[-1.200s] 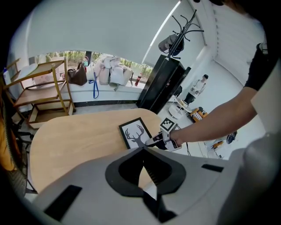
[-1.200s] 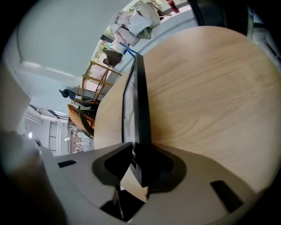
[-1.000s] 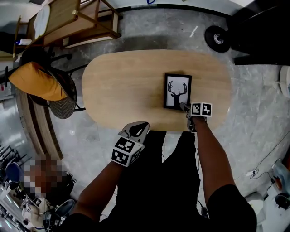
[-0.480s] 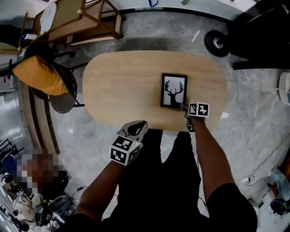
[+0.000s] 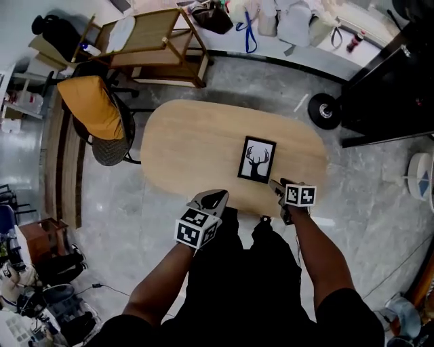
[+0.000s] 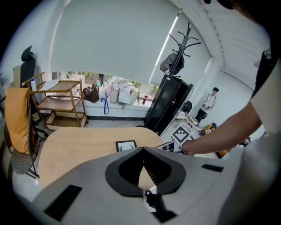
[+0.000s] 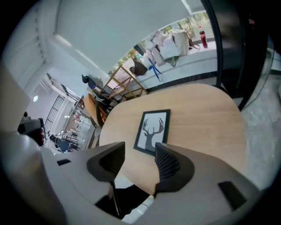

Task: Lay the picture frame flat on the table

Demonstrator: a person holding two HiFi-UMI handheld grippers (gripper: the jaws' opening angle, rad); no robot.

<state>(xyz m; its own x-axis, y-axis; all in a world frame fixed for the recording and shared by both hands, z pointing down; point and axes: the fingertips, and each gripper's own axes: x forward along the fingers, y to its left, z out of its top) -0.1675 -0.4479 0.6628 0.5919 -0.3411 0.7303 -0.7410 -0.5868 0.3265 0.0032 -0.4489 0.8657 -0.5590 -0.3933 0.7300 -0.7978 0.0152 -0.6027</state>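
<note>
Your forearms and the marker cubes cover much of both tools in the head view, and your legs hide part of the near rim of the light-wood oval table (image 5: 190, 139). From above it is hard to tell whether the right gripper (image 5: 274, 183) touches the black-framed deer-silhouette picture (image 5: 257, 160). Its own view shows the jaws standing wide with nothing between them. The frame lies flat on the tabletop just ahead of them, its near edge partly cut off by the right jaw. The left gripper (image 6: 142, 150) hangs off the table's near edge, to the left of the right one, with its jaws closed tip to tip and nothing in them. The frame lies ahead and slightly right of it, well apart.

A second ago the right gripper's tip sat over the frame's near right corner; now it sits at the very corner, closer to the table's edge. The frame is flat in both moments, and the left gripper keeps its place below the rim.

Ahead of the left gripper, past the table's far left end, stand a wooden shelf trolley (image 5: 146, 37) and a chair draped in orange cloth (image 5: 91, 108). Far ahead of the right gripper, pale bags (image 5: 285, 17) line the wall, and a black wheel (image 5: 324, 112) sits on the floor ahead and to its right. In the left gripper view, a black coat stand (image 6: 184, 39) and a distant person (image 6: 210, 102) rise behind your right arm.
</note>
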